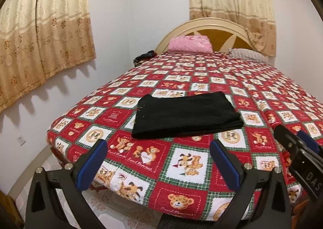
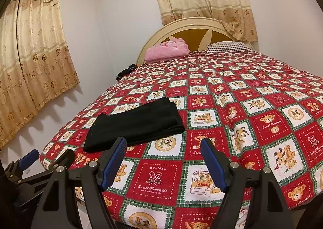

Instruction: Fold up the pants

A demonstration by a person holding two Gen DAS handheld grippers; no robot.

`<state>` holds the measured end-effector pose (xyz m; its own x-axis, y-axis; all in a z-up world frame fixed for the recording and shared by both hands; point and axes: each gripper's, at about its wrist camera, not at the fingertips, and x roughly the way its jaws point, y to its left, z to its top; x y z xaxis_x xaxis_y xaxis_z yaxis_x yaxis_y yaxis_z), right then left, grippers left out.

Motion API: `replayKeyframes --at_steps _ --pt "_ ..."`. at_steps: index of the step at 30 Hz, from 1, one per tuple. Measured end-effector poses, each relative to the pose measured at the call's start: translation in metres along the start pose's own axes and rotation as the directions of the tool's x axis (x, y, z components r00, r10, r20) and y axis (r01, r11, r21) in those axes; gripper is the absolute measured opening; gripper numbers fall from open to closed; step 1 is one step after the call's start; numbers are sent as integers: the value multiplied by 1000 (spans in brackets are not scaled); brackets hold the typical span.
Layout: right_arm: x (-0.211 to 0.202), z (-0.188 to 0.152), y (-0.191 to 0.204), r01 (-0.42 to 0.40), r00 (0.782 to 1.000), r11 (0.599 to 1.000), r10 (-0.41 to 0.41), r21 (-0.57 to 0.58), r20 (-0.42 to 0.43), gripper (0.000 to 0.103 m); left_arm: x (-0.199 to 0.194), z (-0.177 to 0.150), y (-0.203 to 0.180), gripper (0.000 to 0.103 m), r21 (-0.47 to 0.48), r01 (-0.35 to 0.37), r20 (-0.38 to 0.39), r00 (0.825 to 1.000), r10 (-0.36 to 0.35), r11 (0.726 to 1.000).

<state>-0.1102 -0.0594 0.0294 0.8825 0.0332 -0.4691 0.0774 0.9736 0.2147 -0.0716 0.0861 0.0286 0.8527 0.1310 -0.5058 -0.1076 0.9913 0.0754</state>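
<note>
Black pants (image 1: 185, 116) lie folded into a flat rectangle on the red bear-patterned bedspread (image 1: 252, 87), near the bed's front left corner. They also show in the right wrist view (image 2: 137, 124). My left gripper (image 1: 159, 146) is open and empty, held above the bed's front edge, short of the pants. My right gripper (image 2: 163, 144) is open and empty, just to the right of the pants' near edge. The right gripper also shows at the right edge of the left wrist view (image 1: 292, 138), and the left gripper at the lower left of the right wrist view (image 2: 48, 154).
A pink pillow (image 1: 189, 44) and a striped pillow (image 1: 248, 54) lie against the cream headboard (image 1: 201, 22). A dark item (image 1: 144, 56) sits at the bed's far left edge. Beige curtains (image 1: 40, 37) hang on the white walls. Tiled floor (image 1: 113, 204) lies below the bed's front corner.
</note>
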Motion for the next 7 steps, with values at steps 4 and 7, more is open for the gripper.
replayKeyframes --at_steps 4,7 --pt "1 0 -1 -3 1000 1000 3 5 -5 77 0 0 -1 103 -3 13 -8 1000 -13 1000" --pt "0 0 -2 5 1000 1000 -5 8 0 77 1 1 -1 103 -2 12 -14 1000 -12 1000"
